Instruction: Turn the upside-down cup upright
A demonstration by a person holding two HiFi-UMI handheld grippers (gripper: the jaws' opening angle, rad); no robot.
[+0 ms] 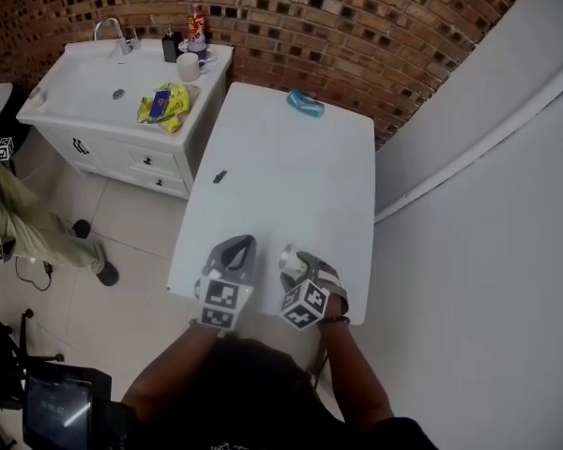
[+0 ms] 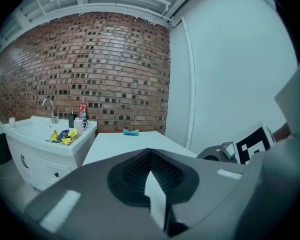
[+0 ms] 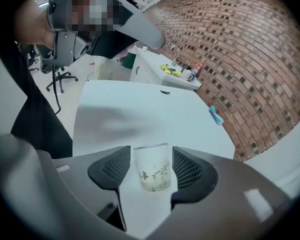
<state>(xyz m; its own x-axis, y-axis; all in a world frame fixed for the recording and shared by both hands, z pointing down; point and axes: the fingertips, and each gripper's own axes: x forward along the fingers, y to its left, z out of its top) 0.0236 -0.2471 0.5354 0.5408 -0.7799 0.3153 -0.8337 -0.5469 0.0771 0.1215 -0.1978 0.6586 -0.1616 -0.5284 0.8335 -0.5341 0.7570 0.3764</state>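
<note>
I see the white table (image 1: 291, 176) running away from me, both grippers at its near edge. My left gripper (image 2: 151, 159) has its jaws together on nothing. My right gripper (image 1: 296, 262) has its jaws apart, pads just clear of the cup (image 3: 152, 168). The cup stands on the table between them, rim up and printed side toward the camera.

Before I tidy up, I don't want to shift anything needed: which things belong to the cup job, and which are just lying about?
Job: glass cup, upright between the open jaws of the right gripper; table.
Lying about: blue item, small dark item, yellow packets, mug.
</note>
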